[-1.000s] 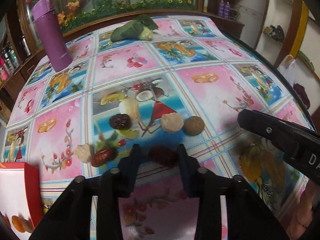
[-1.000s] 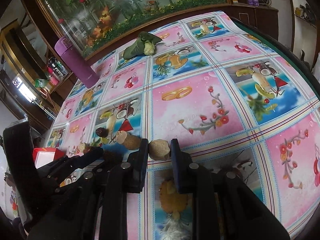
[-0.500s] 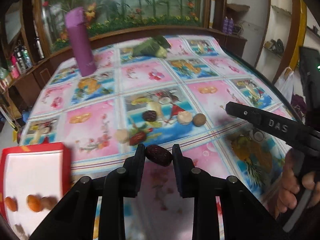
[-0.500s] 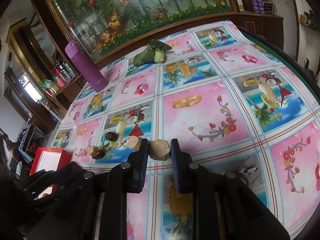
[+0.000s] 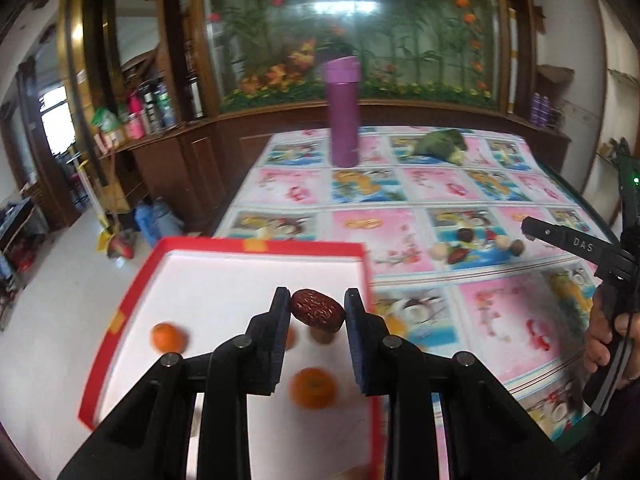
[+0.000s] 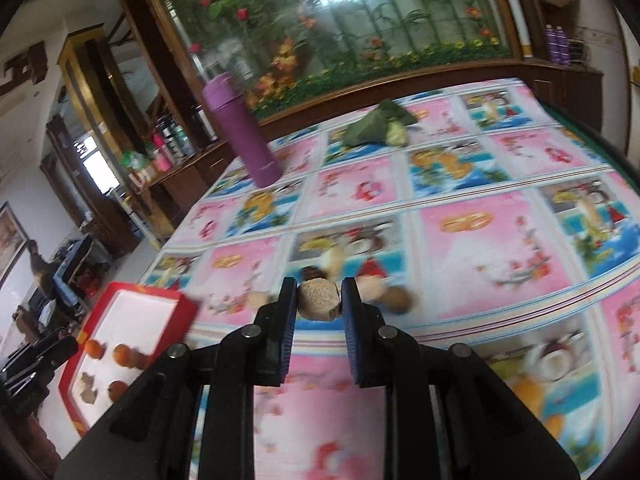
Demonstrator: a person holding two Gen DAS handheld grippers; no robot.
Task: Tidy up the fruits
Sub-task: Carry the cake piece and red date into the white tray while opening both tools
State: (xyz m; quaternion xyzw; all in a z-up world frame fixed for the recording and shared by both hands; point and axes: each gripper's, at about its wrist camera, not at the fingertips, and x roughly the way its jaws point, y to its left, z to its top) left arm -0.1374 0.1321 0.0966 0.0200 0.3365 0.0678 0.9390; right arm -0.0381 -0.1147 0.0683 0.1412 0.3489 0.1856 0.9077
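While above red box point(image 5: 362, 280) holding oranges point(image 5: 313, 387), left gripper point(image 5: 317, 314) clamped on red date point(image 5: 317, 312); right gripper point(image 6: 319, 300) pinching tan fruit point(image 6: 319, 298) over tablecloth point(image 6: 480, 248).

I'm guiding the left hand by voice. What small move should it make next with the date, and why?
Probably open the jaws. The left gripper holds the red date over the white floor of the red box, where the oranges lie, so releasing should drop it inside.
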